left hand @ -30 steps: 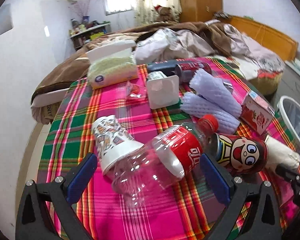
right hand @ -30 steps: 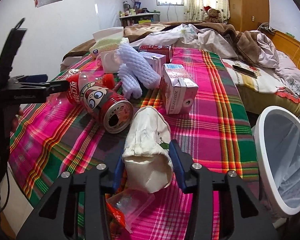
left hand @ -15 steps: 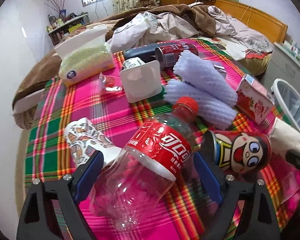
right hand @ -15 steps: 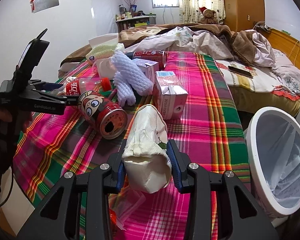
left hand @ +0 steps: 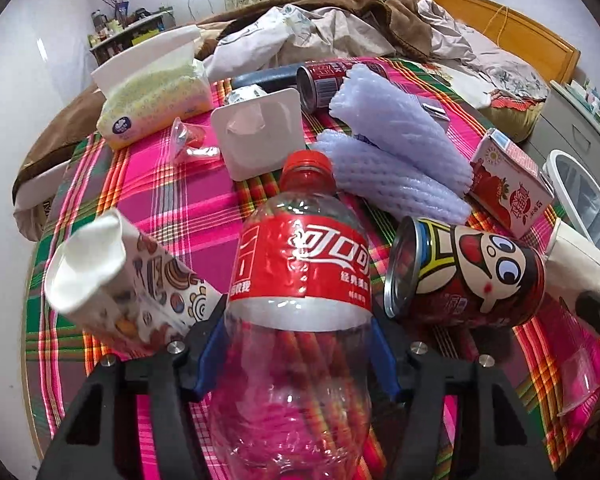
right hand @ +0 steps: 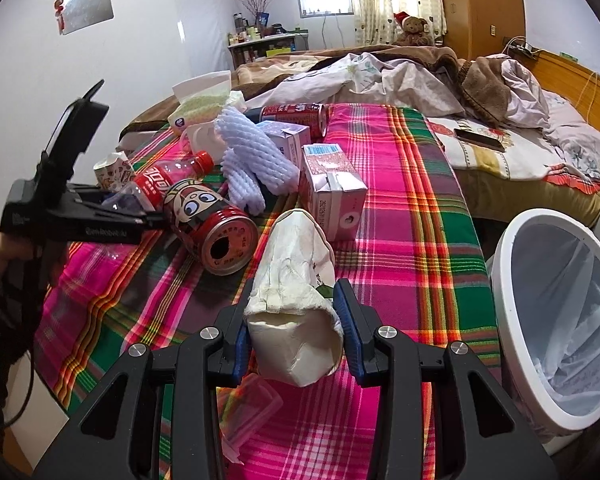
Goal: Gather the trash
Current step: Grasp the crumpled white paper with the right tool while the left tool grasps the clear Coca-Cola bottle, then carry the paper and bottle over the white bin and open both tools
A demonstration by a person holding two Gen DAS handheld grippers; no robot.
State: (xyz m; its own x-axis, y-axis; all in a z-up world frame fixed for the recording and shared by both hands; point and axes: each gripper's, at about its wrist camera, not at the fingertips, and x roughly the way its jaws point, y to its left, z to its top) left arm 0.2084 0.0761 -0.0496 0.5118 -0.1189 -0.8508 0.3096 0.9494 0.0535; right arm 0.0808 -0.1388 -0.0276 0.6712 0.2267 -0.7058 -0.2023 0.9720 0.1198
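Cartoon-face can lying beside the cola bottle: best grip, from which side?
Grip the cartoon-face can across its round body at mid-length, fingers from above. It lies on its side with the opened end toward the right camera; the cola bottle crowds its far side, so come from the near side.

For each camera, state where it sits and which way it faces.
Left wrist: on the left gripper, aimed down across the table; jaws closing around the clear cola bottle.
Right wrist: on the right gripper, facing the bed; clamps a crumpled white cup; a hand shows.
Shared: cartoon can, bottle, bin.
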